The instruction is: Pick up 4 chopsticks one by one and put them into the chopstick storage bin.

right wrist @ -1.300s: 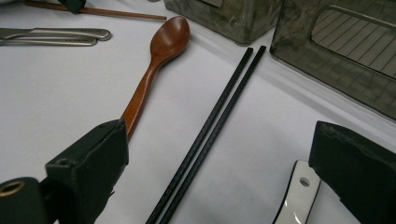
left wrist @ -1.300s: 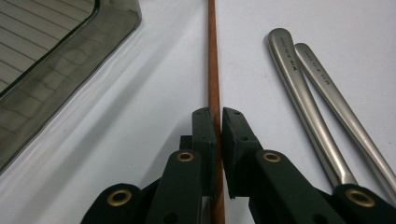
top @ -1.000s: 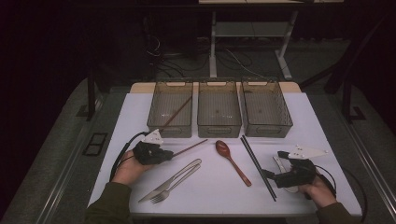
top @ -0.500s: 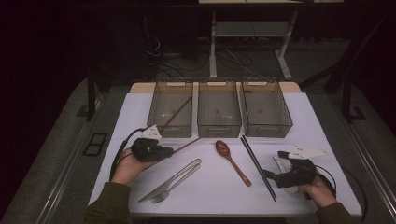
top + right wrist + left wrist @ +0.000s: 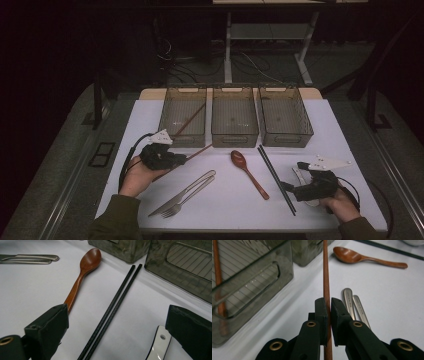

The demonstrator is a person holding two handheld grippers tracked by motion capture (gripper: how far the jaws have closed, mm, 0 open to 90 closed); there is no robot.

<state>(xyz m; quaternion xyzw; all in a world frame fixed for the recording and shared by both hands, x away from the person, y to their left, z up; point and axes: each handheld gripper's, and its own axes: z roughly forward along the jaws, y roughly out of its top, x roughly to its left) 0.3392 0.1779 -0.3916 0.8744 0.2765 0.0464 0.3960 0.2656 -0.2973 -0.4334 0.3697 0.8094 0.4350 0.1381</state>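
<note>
The left hand-held gripper (image 5: pixel 328 315) is clenched on a brown wooden chopstick (image 5: pixel 326 277), pads pressing it from both sides near its lower end. The stick's long axis runs straight out ahead of the jaws, up and away from the hand, its far tip reaching toward the corner between the nearest two bins. In the high view the same left hand-held gripper (image 5: pixel 175 159) holds the stick slanting forward and to its right, tip close to the front of the left bin (image 5: pixel 165 131). Judging from this, the coming move turns on swinging that long axis to the gripper's left so it lines up with the bin's length and clears the front wall.

Just to the right of the left jaws lie two metal handles, the fork and knife (image 5: pixel 354 305), side by side on the white bench (image 5: pixel 350 130). Farther out ahead and right lies a wooden spoon (image 5: pixel 352 257), bowl toward the bins.

The right hand-held gripper (image 5: pixel 117 340) stands released, jaws wide apart and holding nothing. Between and ahead of them lies a pair of black chopsticks (image 5: pixel 112 311), running away toward the bins; a white ceramic spoon (image 5: pixel 158 346) sits by the right jaw. The left hand is nearer the left bin.

Farthest off stand three smoky clear bins in a row. The left bin already holds one brown chopstick (image 5: pixel 191 119) lying diagonally; the middle bin (image 5: pixel 235 139) and right bin (image 5: pixel 305 132) look empty.
</note>
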